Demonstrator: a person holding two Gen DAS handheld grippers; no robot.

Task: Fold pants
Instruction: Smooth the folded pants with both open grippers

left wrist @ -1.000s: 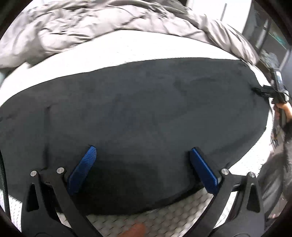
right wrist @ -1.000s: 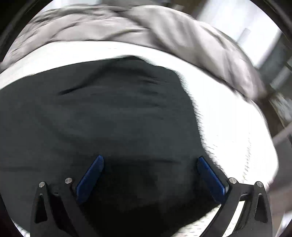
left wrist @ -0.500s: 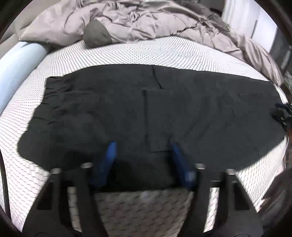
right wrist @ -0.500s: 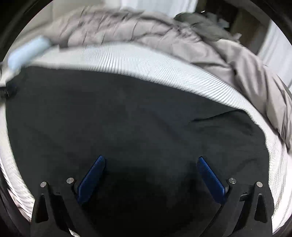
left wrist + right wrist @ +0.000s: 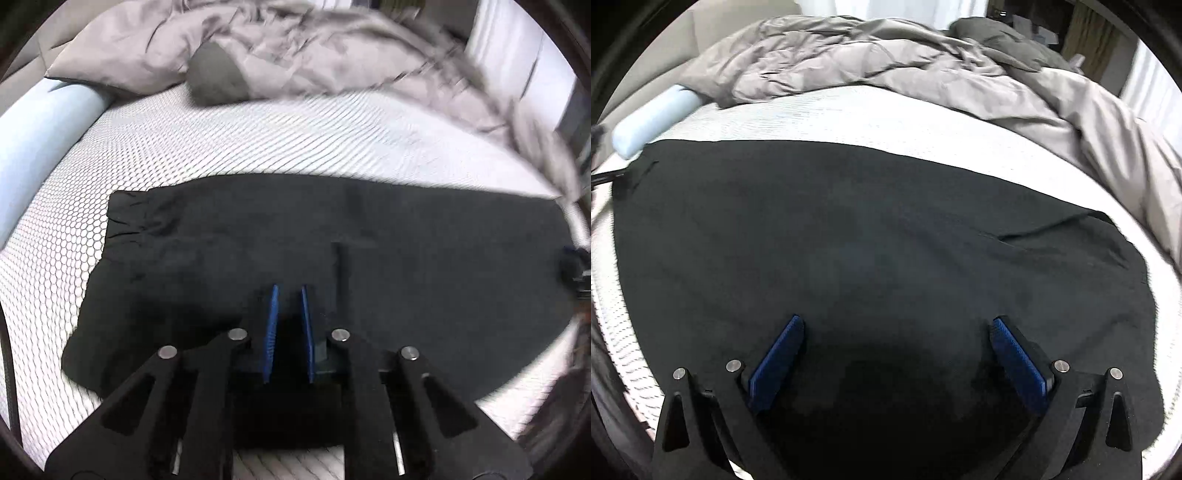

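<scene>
Black pants (image 5: pixel 406 258) lie spread flat on a white mesh mattress (image 5: pixel 258 140). They also fill the right wrist view (image 5: pixel 868 229). My left gripper (image 5: pixel 288 291) hovers above the near edge of the pants, its blue pads (image 5: pixel 271 325) almost together with a narrow gap and nothing between them. My right gripper (image 5: pixel 897 325) is open wide above the other end of the pants, blue pads (image 5: pixel 775 362) far apart and empty. The right gripper shows faintly at the right rim of the left wrist view (image 5: pixel 576 273).
A crumpled grey duvet (image 5: pixel 314 55) lies heaped along the far side of the bed, also in the right wrist view (image 5: pixel 886 62). A pale blue bolster (image 5: pixel 40 140) lies at the left edge, also in the right wrist view (image 5: pixel 653 118).
My left gripper has closed from wide open to nearly shut and pulled back, showing more of the pants. My right gripper stayed open and swung to look along the pants.
</scene>
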